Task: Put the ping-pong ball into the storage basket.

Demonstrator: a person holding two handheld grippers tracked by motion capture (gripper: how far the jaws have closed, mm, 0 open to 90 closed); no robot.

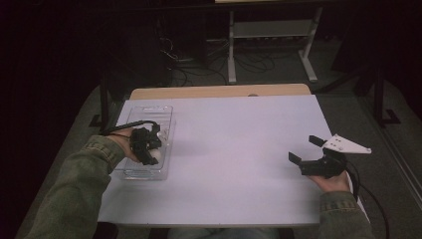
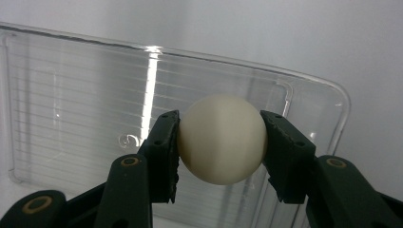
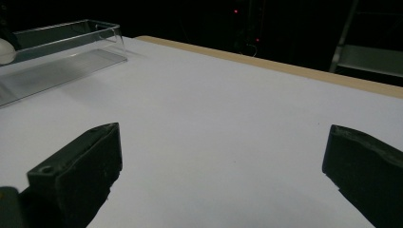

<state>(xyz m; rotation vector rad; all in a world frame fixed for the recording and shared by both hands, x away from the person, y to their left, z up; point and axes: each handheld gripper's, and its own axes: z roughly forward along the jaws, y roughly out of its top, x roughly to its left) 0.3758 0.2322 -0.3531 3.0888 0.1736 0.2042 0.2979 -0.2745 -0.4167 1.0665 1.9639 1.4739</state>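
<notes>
Holding a white ball [image 2: 222, 138] pinched between its jaws, the left gripper [image 1: 147, 145] hung over the clear tray [image 1: 164, 115]. The right gripper [image 1: 312, 151] waited released, well apart. The ball seemed grasped but not yet set down or carried off; which, I cannot tell.

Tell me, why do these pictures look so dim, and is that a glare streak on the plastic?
High view: room dark, white table lit. Left gripper view: a bright streak on the clear tray behind the sharp ball. Right gripper view: black background, tiny red lights.
</notes>
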